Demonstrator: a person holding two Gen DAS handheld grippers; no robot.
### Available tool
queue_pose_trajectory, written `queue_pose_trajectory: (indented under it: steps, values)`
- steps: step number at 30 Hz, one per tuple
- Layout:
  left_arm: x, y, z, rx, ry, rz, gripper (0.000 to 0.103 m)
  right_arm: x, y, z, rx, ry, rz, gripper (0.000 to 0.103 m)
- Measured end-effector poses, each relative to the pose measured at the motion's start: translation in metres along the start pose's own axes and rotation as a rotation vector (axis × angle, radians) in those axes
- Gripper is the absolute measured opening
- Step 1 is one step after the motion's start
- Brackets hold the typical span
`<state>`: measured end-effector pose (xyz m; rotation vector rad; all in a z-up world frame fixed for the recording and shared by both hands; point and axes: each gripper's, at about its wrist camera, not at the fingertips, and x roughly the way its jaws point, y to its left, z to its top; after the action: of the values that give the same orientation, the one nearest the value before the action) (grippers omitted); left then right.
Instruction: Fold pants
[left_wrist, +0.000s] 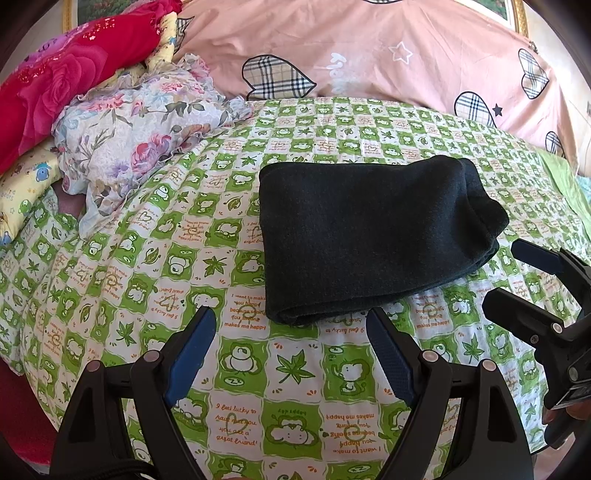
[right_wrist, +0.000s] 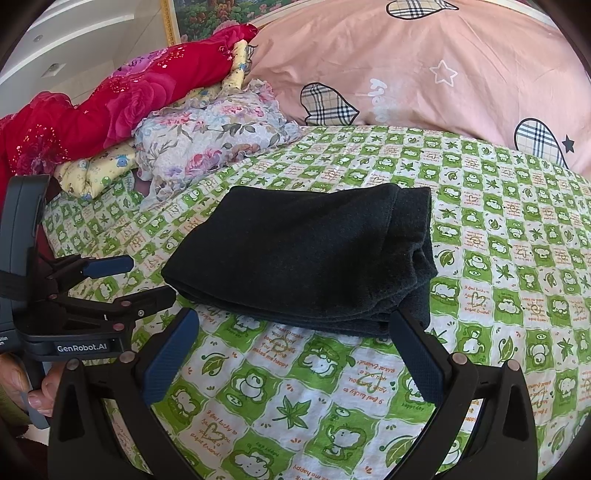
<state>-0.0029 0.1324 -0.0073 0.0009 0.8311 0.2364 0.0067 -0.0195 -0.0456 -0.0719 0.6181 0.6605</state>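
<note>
While dark pants (left_wrist: 373, 236) lie folded in a thick bundle on a bed's green-checked sheet (left_wrist: 184, 258), the left claw (left_wrist: 288, 332) and right claw (right_wrist: 291, 334) hang just short of the bundle's near edge, both spread wide and gripping nothing. Floral bedding (left_wrist: 136, 140) and a pink quilt (left_wrist: 369, 48) sit behind.

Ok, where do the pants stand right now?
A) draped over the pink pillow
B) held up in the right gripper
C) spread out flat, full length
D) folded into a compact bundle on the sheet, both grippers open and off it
D: the pants lie folded on the sheet, and the left gripper and right gripper are open, holding nothing.
</note>
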Motion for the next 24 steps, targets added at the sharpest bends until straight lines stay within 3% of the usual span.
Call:
queue_pose_trajectory:
  steps: [24]
  values:
    - [-0.0016,-0.0005,0.0009,0.006,-0.004,-0.006,0.084,-0.0014,0.0050,0.0039,-0.005,-0.006,-0.001,0.102]
